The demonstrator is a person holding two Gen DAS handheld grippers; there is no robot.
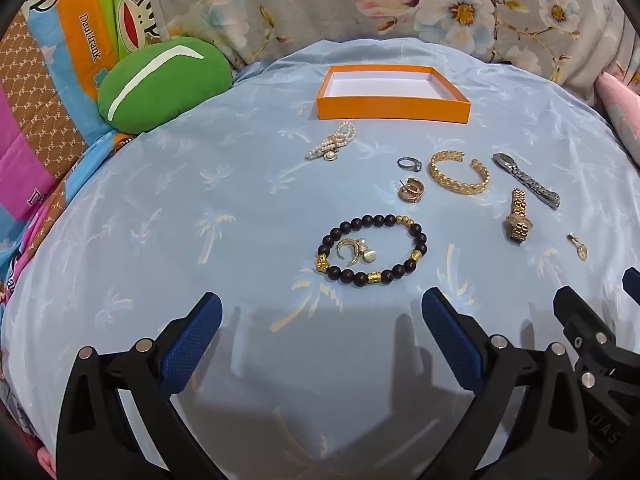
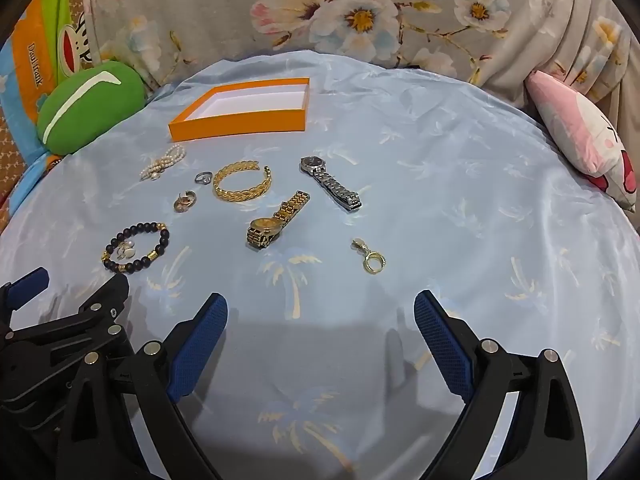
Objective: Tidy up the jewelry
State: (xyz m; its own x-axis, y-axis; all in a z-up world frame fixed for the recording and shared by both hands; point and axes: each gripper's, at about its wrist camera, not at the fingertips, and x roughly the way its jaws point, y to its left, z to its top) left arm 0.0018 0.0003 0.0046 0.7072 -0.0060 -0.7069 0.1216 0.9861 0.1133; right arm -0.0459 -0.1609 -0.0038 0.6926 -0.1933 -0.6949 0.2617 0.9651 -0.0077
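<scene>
Blue sheet (image 2: 440, 160): silver watch (image 2: 330, 182) diagonal, face farthest.

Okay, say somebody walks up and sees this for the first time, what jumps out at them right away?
Probably the orange box, open and empty at the far side of the blue palm-print cloth. Next, the jewelry scattered in front of it: a gold cuff bracelet near the middle and a black bead bracelet closest to the left gripper, with small pieces lying inside its loop. Both the left and the right gripper hang open, holding nothing.
</scene>
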